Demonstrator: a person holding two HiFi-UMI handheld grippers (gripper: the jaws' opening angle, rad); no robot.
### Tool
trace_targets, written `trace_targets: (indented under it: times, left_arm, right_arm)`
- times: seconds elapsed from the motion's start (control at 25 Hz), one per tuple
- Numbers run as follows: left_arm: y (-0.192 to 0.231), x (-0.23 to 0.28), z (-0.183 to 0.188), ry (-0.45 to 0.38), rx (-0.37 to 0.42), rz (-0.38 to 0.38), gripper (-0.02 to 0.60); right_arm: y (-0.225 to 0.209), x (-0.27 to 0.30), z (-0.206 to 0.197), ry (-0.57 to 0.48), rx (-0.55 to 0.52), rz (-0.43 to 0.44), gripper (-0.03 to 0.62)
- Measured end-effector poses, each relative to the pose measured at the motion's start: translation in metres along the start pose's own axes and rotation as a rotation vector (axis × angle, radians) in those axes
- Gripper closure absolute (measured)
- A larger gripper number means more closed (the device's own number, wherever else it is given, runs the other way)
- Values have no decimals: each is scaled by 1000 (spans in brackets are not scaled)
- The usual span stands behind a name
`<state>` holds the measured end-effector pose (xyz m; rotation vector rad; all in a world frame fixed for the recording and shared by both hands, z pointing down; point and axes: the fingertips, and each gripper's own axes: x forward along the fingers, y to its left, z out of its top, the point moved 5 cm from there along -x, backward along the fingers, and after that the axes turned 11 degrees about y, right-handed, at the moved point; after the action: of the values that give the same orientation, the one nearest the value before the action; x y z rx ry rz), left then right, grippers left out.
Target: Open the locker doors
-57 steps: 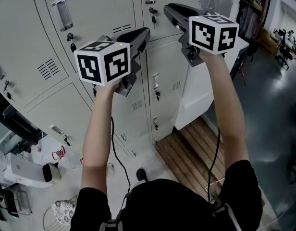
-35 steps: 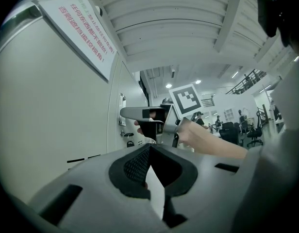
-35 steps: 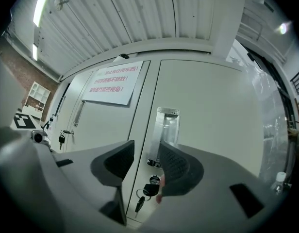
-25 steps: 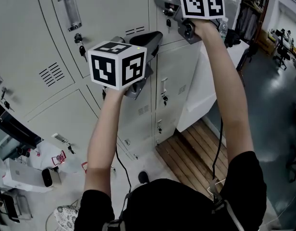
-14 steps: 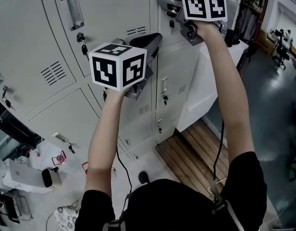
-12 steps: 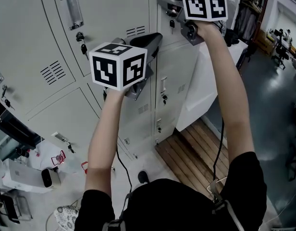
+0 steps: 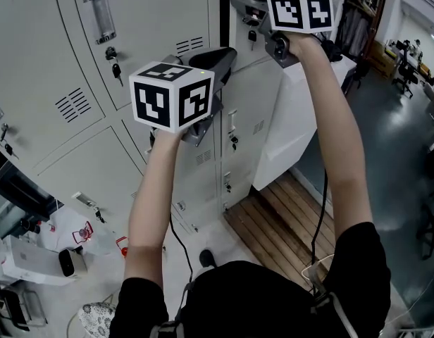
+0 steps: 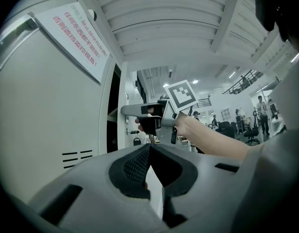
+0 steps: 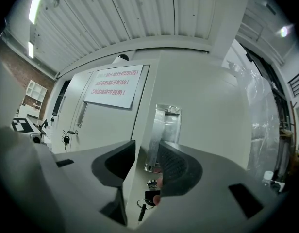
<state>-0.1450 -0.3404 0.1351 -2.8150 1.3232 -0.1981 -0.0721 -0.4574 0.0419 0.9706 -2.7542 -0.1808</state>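
The grey upper locker door (image 9: 203, 110) stands slightly ajar, with a dark gap (image 7: 222, 9) along its left edge. My right gripper (image 7: 234, 2) (image 9: 145, 161) straddles that edge next to the chrome recessed handle (image 9: 164, 130). Its jaws have just been closing, with the door's edge filling the space between them. A key (image 9: 148, 198) hangs below the handle. My left gripper (image 7: 227, 53) (image 8: 149, 147) is lower and to the left, held level in front of the lockers. It is shut with nothing in it. The left gripper view also shows the right gripper (image 8: 125, 111) at the gap.
More shut locker doors with keys (image 7: 113, 69) fill the wall to the left and below. A paper notice (image 9: 113, 86) hangs on the neighbouring door. A white cabinet (image 7: 301, 118) stands to the right over a wooden pallet (image 7: 287, 217). Bags and boxes (image 7: 34, 252) lie on the floor at the left.
The right gripper rose to the upper door's edge and stayed there. The dark gap beside that door has widened in the last half second. The left gripper has barely moved.
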Motion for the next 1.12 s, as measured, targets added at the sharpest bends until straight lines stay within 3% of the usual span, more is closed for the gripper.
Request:
trace_targets:
  times: [1.12]
  left_arm:
    - [-89,28,9,8,56,-91,566]
  right_arm:
    - [-18,-78,-16,-15,17,-9,455]
